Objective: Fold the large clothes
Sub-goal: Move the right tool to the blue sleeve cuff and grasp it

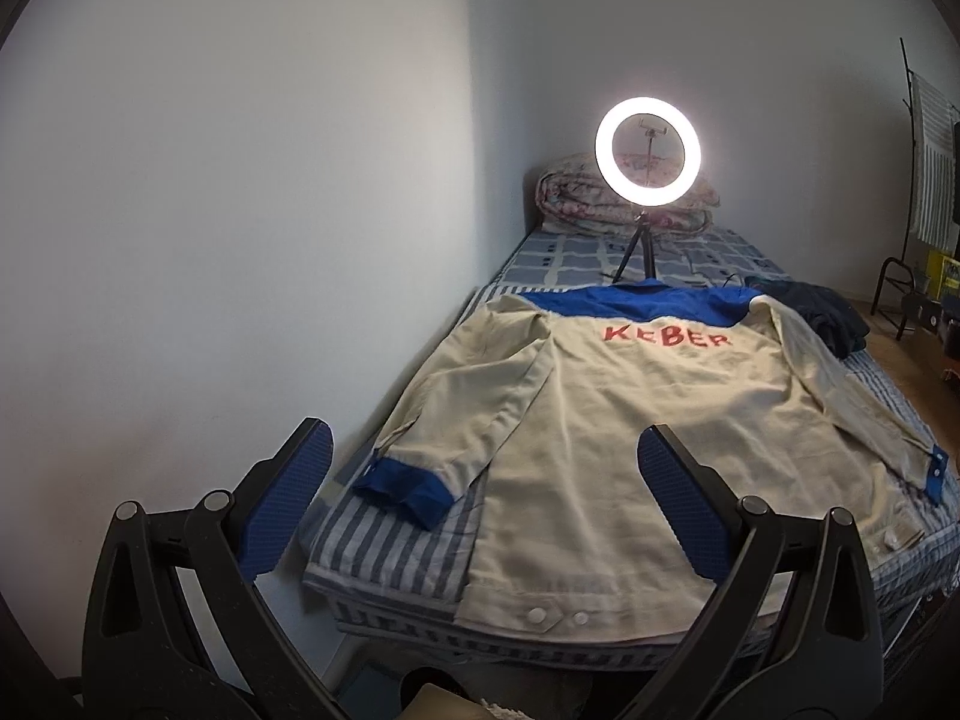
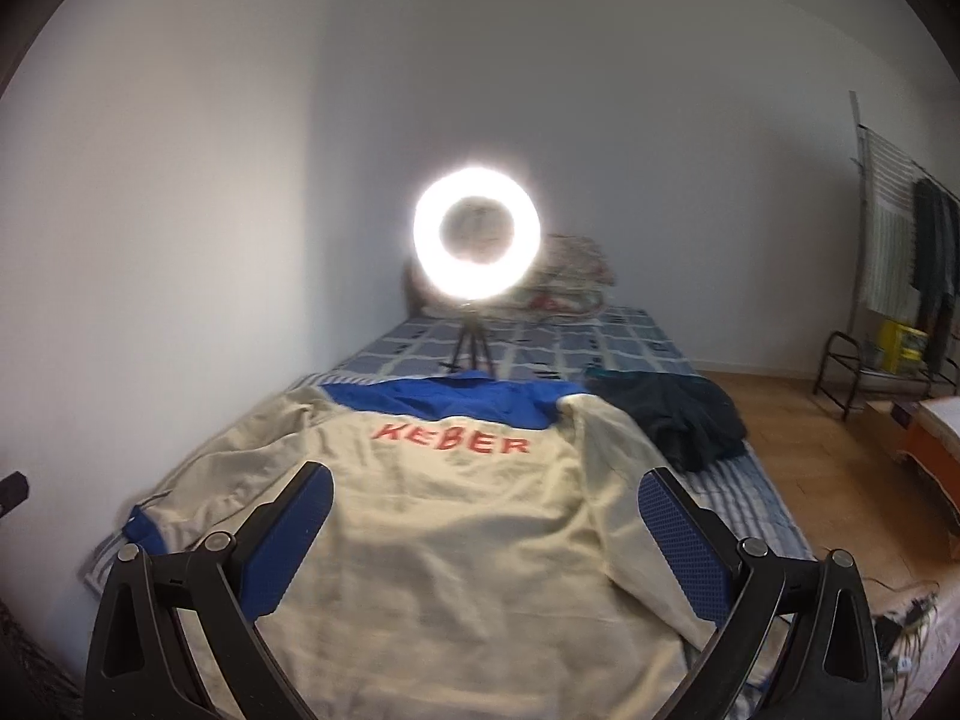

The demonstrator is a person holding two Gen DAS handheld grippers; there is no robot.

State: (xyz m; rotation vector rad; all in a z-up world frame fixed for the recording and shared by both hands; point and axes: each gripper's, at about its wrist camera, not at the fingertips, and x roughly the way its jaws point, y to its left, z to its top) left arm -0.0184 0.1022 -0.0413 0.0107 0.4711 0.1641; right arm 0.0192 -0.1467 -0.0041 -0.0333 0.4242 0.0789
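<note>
A beige work jacket (image 1: 630, 420) with a blue yoke, blue cuffs and red letters lies back-up, spread flat on the bed, sleeves angled down along both sides. It also shows in the right wrist view (image 2: 468, 528). My left gripper (image 1: 483, 468) is open and empty, hovering above the jacket's lower left part near the hem. My right gripper (image 2: 483, 510) is open and empty, above the middle of the jacket's back. Neither touches the cloth.
A lit ring light on a small tripod (image 1: 648, 150) stands on the bed behind the collar. A folded quilt (image 1: 564, 192) lies at the bed's head. A dark garment (image 2: 678, 414) lies right of the jacket. A wall runs along the left; a clothes rack (image 2: 900, 252) stands far right.
</note>
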